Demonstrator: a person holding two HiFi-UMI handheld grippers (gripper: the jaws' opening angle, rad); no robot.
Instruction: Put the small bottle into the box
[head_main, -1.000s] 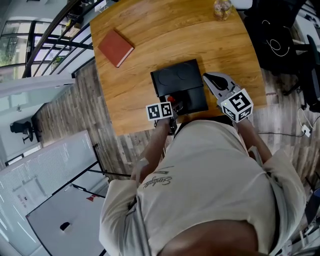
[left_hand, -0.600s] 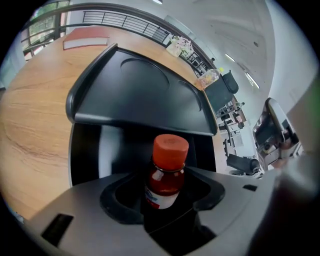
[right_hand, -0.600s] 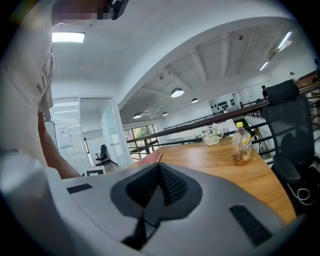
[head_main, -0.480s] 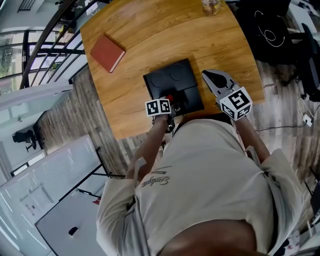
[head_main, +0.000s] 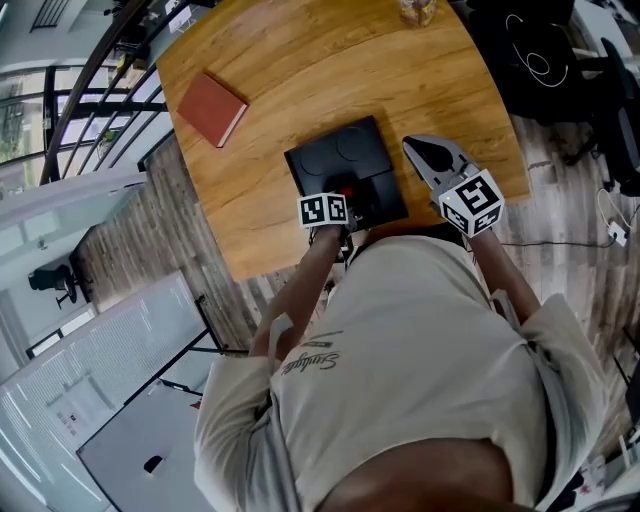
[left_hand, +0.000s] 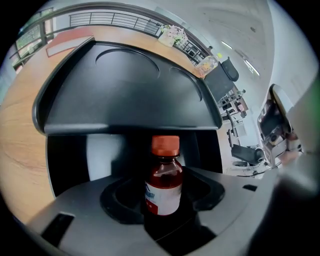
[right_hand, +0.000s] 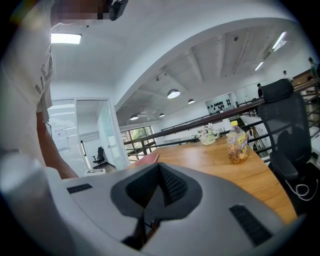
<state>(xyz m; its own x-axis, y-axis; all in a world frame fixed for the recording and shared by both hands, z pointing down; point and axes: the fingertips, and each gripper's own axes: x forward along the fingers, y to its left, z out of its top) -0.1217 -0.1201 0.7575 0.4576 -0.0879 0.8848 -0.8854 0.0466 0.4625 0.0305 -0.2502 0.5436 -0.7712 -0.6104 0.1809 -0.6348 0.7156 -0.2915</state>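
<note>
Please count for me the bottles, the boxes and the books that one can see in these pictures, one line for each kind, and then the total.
Bottles: 2, the small bottle with the orange cap and the large bottle with the yellow cap
Boxes: 1, the black box, lid open
Books: 1, the red book
Total: 4

Wooden table (head_main: 320, 70) with rounded corners stood on a plank floor (head_main: 150, 230). A red notebook (head_main: 210, 108) lay flat near the table's far left corner, well apart from other items. A clear bottle with yellow cap (right_hand: 236, 142) stood upright near the far edge, with a flower arrangement (right_hand: 207, 134) farther back to its left. A black office chair (right_hand: 282, 130) stood off the table's right side. A dark railing (head_main: 90, 90) ran along the left.
</note>
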